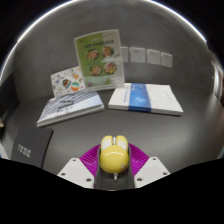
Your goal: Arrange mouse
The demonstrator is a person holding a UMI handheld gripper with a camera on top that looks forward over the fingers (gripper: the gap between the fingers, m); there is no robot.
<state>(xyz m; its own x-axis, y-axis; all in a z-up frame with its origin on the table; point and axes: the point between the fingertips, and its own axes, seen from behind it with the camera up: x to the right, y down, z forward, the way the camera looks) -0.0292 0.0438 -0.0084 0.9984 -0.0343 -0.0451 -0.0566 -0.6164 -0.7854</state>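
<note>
A yellow and white computer mouse [112, 154] sits between my gripper's [112, 166] two fingers, its nose pointing away from me. The purple pads [90, 159] press against both of its sides, so the fingers are shut on it. It hangs just above the dark table [100, 130], in front of the books. The mouse's underside is hidden.
A grey book [70, 108] lies ahead to the left and a white and blue book [145, 98] ahead to the right. Behind them stand a green illustrated box [98, 58] and a small card [68, 83]. A black box [25, 146] lies at the near left.
</note>
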